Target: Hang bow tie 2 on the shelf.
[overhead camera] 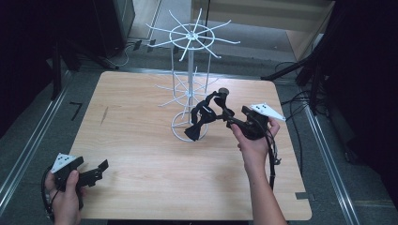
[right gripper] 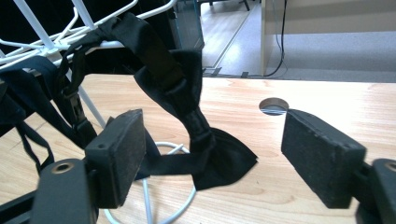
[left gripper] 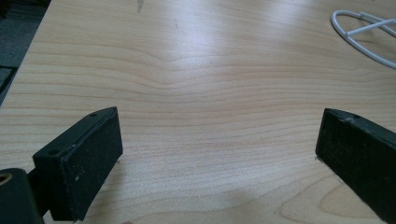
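A black bow tie (right gripper: 205,140) hangs from the white wire rack (overhead camera: 190,70) near the tabletop's (overhead camera: 141,140) far edge. The right gripper (overhead camera: 220,105) is wide open around it, gripping nothing. The left gripper (overhead camera: 101,168) rests wide open and empty at the near left corner.

Pale wood table (overhead camera: 141,154); grey floor (overhead camera: 28,136); dark curtains (overhead camera: 28,37) either side

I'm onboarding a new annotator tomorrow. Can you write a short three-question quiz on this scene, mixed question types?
1. True or false: the right gripper is clamped shut on the black bow tie.
2. What does the bow tie hang from?
3. Which gripper sits open over bare table: A) left, B) right?

Key:
1. False; its jaws stand open on either side of the tie.
2. An arm of the white wire rack.
3. A, the left gripper.
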Demonstrator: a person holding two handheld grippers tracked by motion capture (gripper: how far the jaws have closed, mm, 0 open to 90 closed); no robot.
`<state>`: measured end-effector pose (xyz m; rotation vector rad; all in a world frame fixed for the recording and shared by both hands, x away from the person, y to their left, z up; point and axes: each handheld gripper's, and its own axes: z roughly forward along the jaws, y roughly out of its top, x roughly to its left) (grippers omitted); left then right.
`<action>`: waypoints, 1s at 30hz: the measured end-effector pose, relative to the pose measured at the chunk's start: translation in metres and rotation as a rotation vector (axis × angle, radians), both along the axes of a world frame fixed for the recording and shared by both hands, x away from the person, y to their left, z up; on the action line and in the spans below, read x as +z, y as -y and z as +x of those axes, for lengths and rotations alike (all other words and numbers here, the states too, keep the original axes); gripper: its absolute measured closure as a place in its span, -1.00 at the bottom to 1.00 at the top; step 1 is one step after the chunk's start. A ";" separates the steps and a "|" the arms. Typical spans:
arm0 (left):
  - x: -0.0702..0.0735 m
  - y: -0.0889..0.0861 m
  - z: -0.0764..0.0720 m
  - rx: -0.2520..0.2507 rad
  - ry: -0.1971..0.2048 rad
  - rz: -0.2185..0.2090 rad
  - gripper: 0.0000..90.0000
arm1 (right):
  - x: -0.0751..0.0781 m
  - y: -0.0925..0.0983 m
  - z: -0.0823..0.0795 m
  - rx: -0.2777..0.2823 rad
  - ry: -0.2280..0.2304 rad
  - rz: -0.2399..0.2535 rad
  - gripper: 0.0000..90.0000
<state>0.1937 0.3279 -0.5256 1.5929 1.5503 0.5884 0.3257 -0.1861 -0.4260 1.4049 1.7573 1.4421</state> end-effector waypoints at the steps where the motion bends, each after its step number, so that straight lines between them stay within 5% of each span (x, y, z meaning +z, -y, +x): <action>1: 0.000 0.000 0.000 -0.001 -0.001 0.001 -0.98 | 0.000 0.003 -0.002 0.003 0.001 0.006 -0.51; 15: 0.000 0.000 -0.001 0.003 0.002 0.000 -0.98 | -0.012 0.029 -0.024 0.040 0.009 0.007 -0.75; 30: 0.000 -0.001 -0.001 0.010 0.007 -0.003 -0.98 | -0.028 0.055 -0.042 0.008 -0.005 0.017 -0.79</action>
